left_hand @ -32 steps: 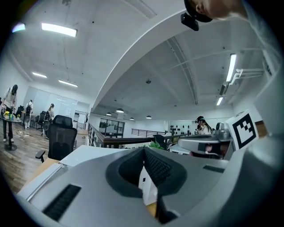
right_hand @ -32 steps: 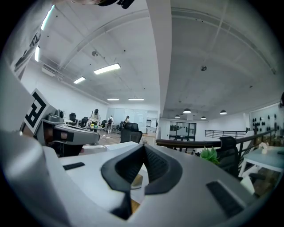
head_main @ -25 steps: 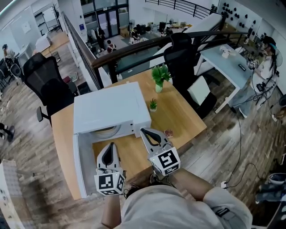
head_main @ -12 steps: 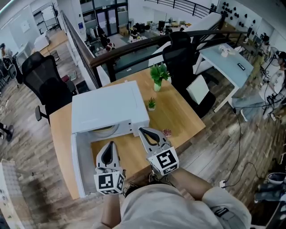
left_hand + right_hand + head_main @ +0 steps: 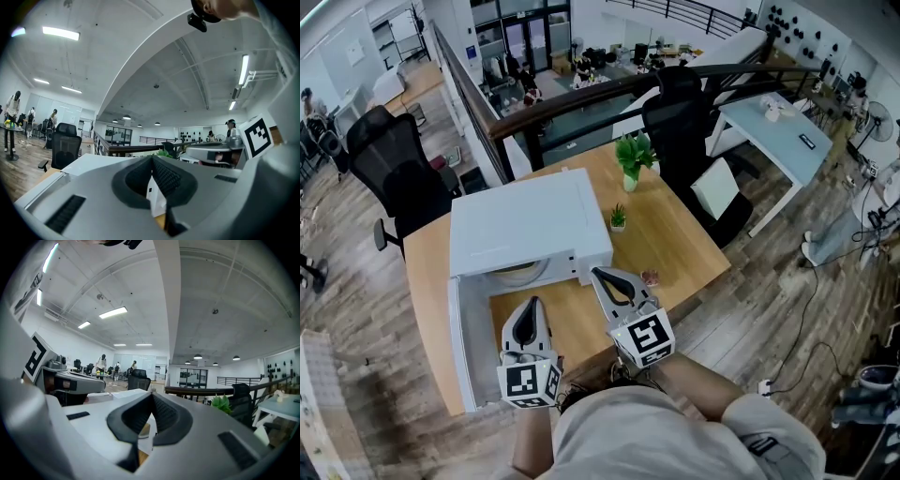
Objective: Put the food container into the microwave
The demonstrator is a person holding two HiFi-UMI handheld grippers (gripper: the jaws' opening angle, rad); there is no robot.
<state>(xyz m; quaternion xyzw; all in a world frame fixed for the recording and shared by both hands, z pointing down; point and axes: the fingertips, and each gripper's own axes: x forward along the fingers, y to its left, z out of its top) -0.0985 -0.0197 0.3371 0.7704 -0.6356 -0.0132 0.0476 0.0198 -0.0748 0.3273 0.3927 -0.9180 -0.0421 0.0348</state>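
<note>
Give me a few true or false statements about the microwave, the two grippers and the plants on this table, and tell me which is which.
The door of the microwave stands open. True.
The left gripper and the right gripper both have their jaws together with nothing between them. True.
The right gripper holds a plant. False: the small potted plant stands on the table beside the microwave.
The microwave sits on the floor. False: it is on the table.
A larger plant stands near the table's far edge. True.
</note>
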